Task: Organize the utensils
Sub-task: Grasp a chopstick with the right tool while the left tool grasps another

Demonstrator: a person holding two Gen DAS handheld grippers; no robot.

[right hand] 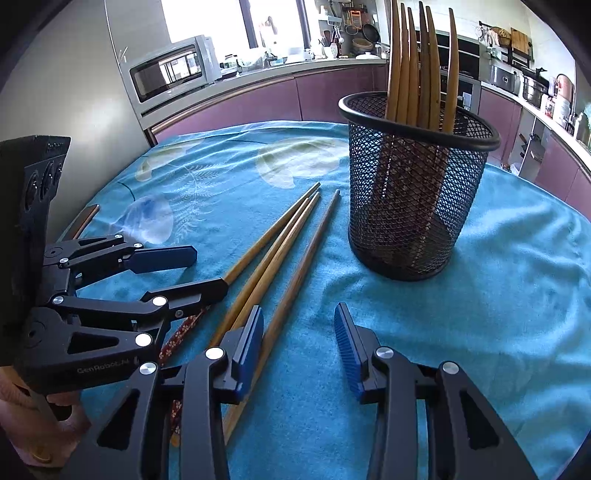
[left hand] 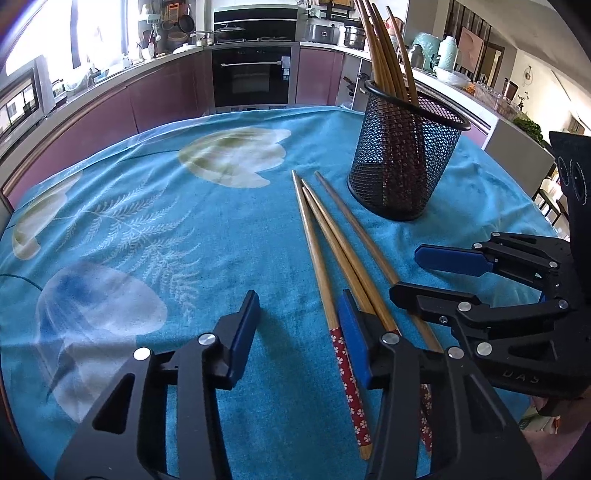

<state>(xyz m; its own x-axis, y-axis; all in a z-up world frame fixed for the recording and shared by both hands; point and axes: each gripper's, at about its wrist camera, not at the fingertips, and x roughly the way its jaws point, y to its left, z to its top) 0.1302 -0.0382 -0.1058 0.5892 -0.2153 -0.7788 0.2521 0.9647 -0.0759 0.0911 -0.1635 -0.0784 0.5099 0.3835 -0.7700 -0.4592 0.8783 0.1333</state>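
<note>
Left wrist view: four loose chopsticks [left hand: 332, 258] flat on the towel-covered tabletop [left hand: 147, 221], beside mesh holder [left hand: 402, 155] already stocked with upright sticks; left tool [left hand: 299, 332] spread wide, straddling one stick, likely lining up a pinch. Right tool [right hand: 299, 347] likewise apart, empty, beside the outermost stick.

A home kitchen: a black built-in oven [left hand: 250, 75] sits among mauve glossy cabinets [left hand: 166, 98], a silver microwave [right hand: 171, 72] and steel pots [left hand: 352, 35] crowd the counters.
</note>
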